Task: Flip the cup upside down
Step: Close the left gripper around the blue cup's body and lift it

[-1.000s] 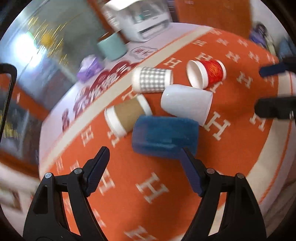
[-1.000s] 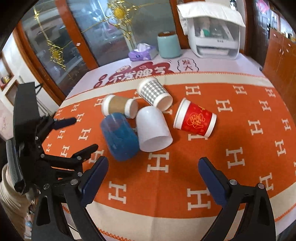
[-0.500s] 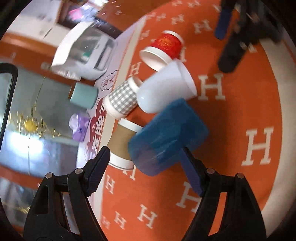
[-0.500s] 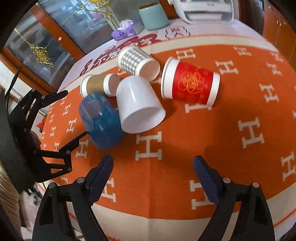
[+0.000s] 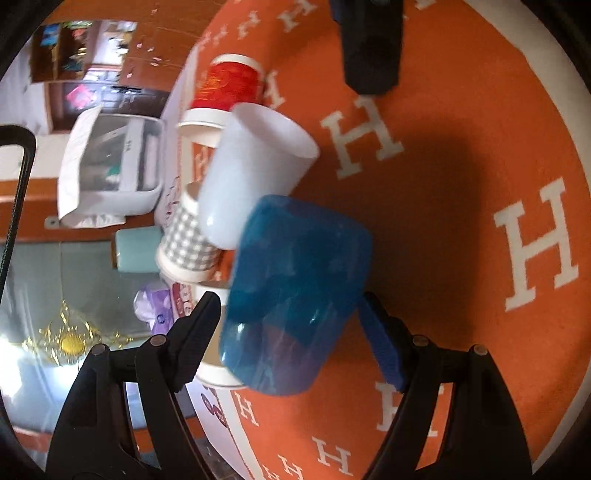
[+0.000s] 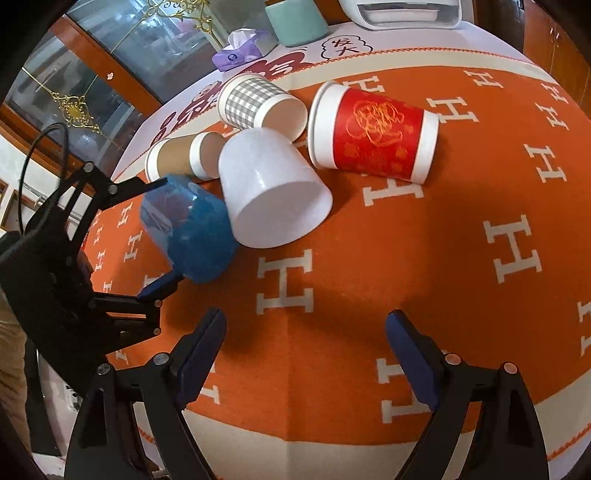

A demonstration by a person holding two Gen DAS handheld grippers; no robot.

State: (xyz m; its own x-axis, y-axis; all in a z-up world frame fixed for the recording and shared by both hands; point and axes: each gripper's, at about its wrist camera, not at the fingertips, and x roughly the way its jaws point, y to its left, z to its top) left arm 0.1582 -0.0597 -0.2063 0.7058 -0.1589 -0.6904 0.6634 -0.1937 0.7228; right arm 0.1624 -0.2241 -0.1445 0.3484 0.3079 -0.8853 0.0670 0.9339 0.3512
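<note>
The left tongs [image 5: 291, 325] stood open around the blue cup [image 5: 295, 295], one finger on each side of its body; whether the pads touched the wall could not be told. In the right wrist view the left tongs [image 6: 162, 232] approached from the left edge of the worktop [image 6: 406, 258], with the blue cup [image 6: 188, 236] lying on its side between the two fingers, its translucent closed end toward the tongs. The blue cup lay near the left edge of the orange cloth [image 6: 461, 314] that covered the worktop, and it touched the white cup [image 6: 273, 192] just beside it. The white cup lay on its side with its mouth toward the near edge of the worktop. Behind it, toward the far edge, lay the grey checked cup [image 6: 255, 99], the brown cup [image 6: 181, 155] and the red cup [image 6: 373, 133], all on their sides and crowded close together. The right tongs [image 6: 306, 350] were open and empty, hovering over the near edge of the worktop, well apart from the cups. In the left wrist view the white cup [image 5: 255, 173], the red cup [image 5: 229, 88] and the grey checked cup [image 5: 184, 236] appeared beyond the blue cup, and part of the right tongs [image 5: 369, 48] showed at the top of that view. At the far edge of the worktop stood a pale green canister [image 6: 295, 18], a purple tissue box [image 6: 240, 48] and a white appliance [image 6: 402, 11].
</note>
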